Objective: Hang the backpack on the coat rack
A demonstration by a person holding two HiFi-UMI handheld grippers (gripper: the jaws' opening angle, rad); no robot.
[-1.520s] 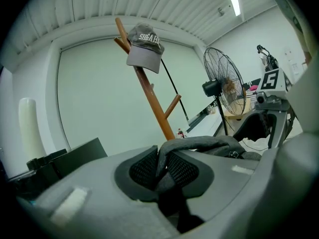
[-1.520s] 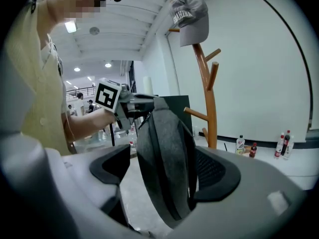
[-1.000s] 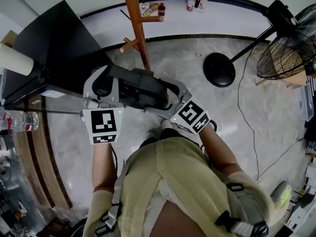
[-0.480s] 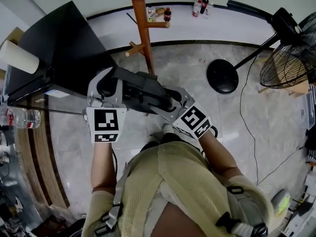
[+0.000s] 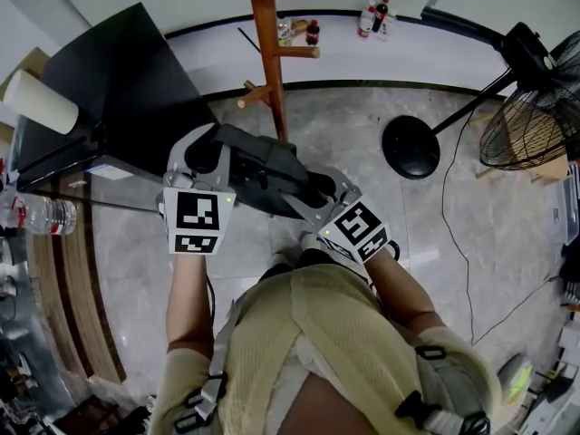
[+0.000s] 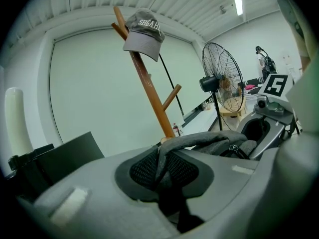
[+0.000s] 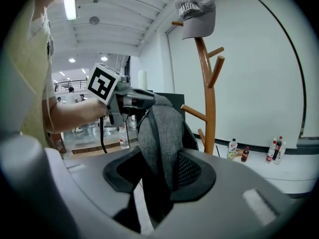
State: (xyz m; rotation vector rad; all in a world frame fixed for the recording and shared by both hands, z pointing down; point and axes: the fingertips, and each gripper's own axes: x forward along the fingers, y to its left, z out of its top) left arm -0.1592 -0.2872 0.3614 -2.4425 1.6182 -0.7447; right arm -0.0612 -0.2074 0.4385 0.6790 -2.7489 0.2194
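Note:
A dark grey backpack (image 5: pixel 272 166) hangs between my two grippers at waist height, in front of the wooden coat rack (image 5: pixel 269 62). My left gripper (image 5: pixel 210 145) is shut on one grey strap (image 6: pixel 209 141), pinching it thin between the pads (image 6: pixel 162 171). My right gripper (image 5: pixel 315 187) has the other wide strap (image 7: pixel 162 133) standing between its jaws (image 7: pixel 159 176). Those jaws are closing, and a sliver of floor still shows beside the strap. The rack (image 6: pixel 149 91) (image 7: pixel 209 93) stands just beyond, with a grey cap (image 6: pixel 144 31) (image 7: pixel 195 11) on its top.
A black table (image 5: pixel 118 80) stands to the left with a white roll (image 5: pixel 36 107) and a water bottle (image 5: pixel 41 214) near it. A floor fan (image 5: pixel 535 107) with a round base (image 5: pixel 410 148) and a trailing cable is on the right. Drink bottles (image 5: pixel 313 33) line the wall.
The coat rack and the fan sit slightly further right in the head view. The right gripper's marker cube has shifted a little down and right; the backpack stays between both grippers.

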